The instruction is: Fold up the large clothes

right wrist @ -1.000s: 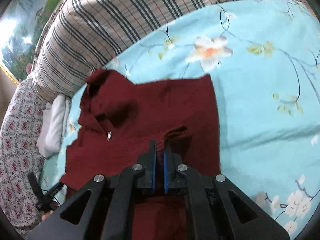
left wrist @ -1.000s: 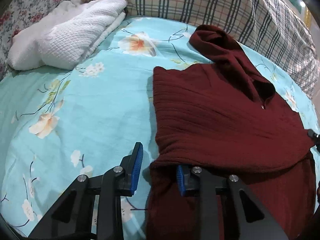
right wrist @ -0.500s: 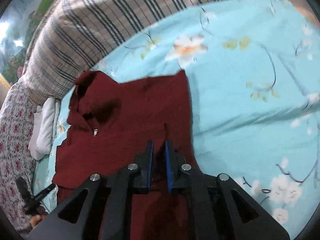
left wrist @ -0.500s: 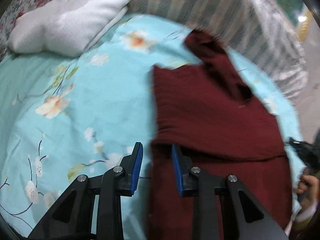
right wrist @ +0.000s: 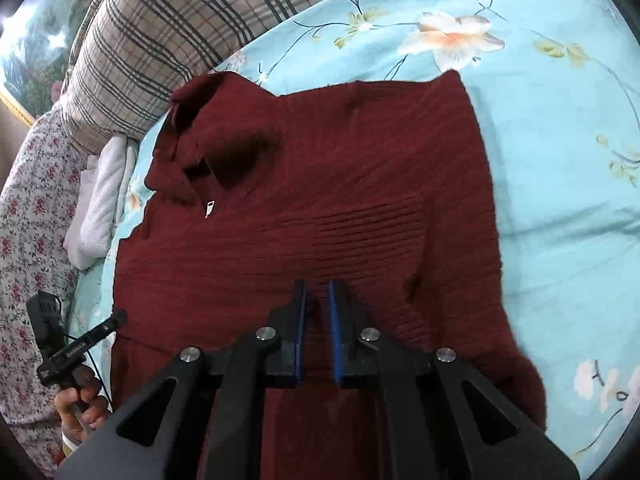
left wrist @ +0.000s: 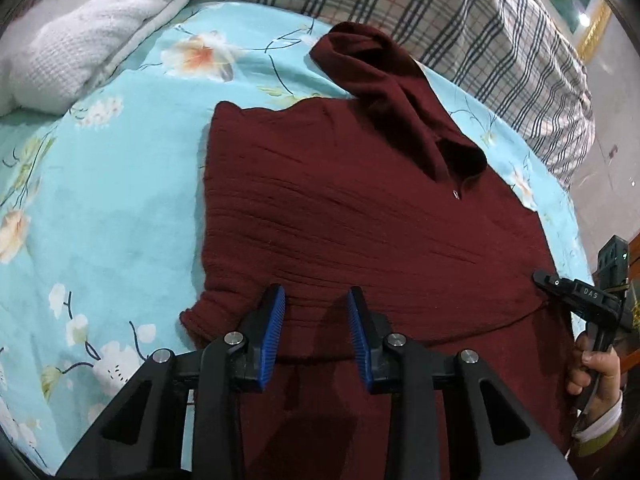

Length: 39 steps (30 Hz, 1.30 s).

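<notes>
Sweater (left wrist: 360,216) flat on bedsheet (left wrist: 120,200); hood (left wrist: 384,80) toward plaid pillow (left wrist: 480,12) behind; folded towel (left wrist: 80,40) far left; 2 grippers near hem.

text: "DAS" | on: right gripper (left wrist: 576,292) (black body) | left gripper (right wrist: 80,344) lettering: unreadable
</notes>
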Each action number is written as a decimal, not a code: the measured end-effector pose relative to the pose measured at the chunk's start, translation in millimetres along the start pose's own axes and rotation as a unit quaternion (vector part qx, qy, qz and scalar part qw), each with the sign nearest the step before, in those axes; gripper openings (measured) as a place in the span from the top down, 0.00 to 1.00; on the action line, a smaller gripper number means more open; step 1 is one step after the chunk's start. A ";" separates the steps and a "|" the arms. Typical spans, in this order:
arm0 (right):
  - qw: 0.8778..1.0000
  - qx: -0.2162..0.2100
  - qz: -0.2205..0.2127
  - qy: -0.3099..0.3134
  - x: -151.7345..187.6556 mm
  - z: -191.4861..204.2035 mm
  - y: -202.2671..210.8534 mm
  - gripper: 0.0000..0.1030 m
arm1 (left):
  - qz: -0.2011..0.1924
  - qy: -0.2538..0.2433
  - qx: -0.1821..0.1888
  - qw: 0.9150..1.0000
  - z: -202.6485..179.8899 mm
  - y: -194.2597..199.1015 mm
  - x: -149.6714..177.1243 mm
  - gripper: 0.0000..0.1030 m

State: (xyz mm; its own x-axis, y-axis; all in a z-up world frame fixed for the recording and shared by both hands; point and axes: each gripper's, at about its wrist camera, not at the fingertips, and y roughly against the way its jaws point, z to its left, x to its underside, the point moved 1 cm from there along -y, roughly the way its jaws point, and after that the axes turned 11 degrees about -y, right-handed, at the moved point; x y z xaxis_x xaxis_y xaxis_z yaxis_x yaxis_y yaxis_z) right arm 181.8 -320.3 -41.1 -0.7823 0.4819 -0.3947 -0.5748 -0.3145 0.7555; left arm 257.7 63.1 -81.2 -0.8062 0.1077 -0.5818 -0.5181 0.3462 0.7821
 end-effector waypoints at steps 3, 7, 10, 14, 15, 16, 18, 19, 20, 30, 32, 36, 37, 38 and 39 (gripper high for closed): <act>1.000 0.000 -0.007 0.013 -4.2 11.5 0.7 0.88 | 0.005 0.000 -0.006 1.000 -2.9 2.3 -4.2 0.67; 0.999 -0.011 -0.015 0.042 -19.8 35.1 -4.1 0.88 | -0.008 0.000 -0.001 1.000 -9.1 11.9 -24.2 0.59; 0.996 -0.012 -0.017 0.083 -36.0 66.7 -19.2 0.87 | -0.014 0.000 -0.006 1.000 -7.1 7.7 -49.0 0.53; 0.992 -0.018 -0.013 0.125 -63.8 107.1 -45.2 0.84 | -0.018 0.000 -0.013 1.000 3.0 -9.1 -92.8 0.52; 0.990 -0.020 -0.015 0.137 -72.9 120.3 -54.0 0.78 | -0.019 0.000 -0.013 1.000 6.7 -17.5 -108.5 0.50; 0.989 -0.022 -0.015 0.147 -81.7 133.2 -63.4 0.68 | -0.021 0.000 -0.015 1.000 9.3 -22.1 -118.0 0.50; 0.986 -0.026 -0.014 0.163 -96.3 154.7 -80.7 0.56 | -0.020 0.001 -0.020 1.000 15.7 -39.9 -145.3 0.45; 0.984 -0.025 -0.013 0.176 -103.7 166.9 -91.4 0.56 | -0.018 0.003 -0.021 1.000 18.6 -47.3 -154.9 0.44; 0.982 -0.022 -0.012 0.186 -107.4 174.7 -99.4 0.56 | -0.016 0.006 -0.022 1.000 23.2 -57.3 -168.5 0.43; 0.969 -0.003 0.042 0.243 -152.8 218.8 -188.8 0.56 | 0.009 -0.031 -0.051 0.998 35.0 -132.5 -260.9 0.35; 0.969 -0.003 0.033 0.245 -159.1 216.5 -187.2 0.70 | 0.016 -0.043 -0.058 0.997 32.6 -144.7 -268.9 0.45; 0.976 -0.016 0.001 0.215 -177.4 194.3 -158.7 0.97 | 0.016 -0.065 -0.059 0.996 28.3 -159.1 -274.1 0.91; 0.979 -0.018 -0.014 0.202 -183.2 184.7 -145.4 0.97 | 0.011 -0.068 -0.061 0.996 26.6 -157.3 -273.8 0.93; 0.981 -0.020 -0.023 0.191 -187.1 176.9 -136.8 0.97 | 0.004 -0.072 -0.064 0.995 24.2 -154.9 -273.1 0.95; 0.984 -0.024 -0.031 0.174 -192.1 167.4 -126.6 0.97 | -0.005 -0.076 -0.072 0.994 21.7 -150.4 -272.1 0.96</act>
State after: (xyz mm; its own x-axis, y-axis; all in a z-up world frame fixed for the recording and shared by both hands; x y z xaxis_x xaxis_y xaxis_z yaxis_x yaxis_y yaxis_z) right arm 445.0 -236.1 26.6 -0.7751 0.1946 -0.6011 -0.6284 -0.3361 0.7015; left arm 561.1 2.0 -45.3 -0.7534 0.2486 -0.6088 -0.5710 0.2120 0.7931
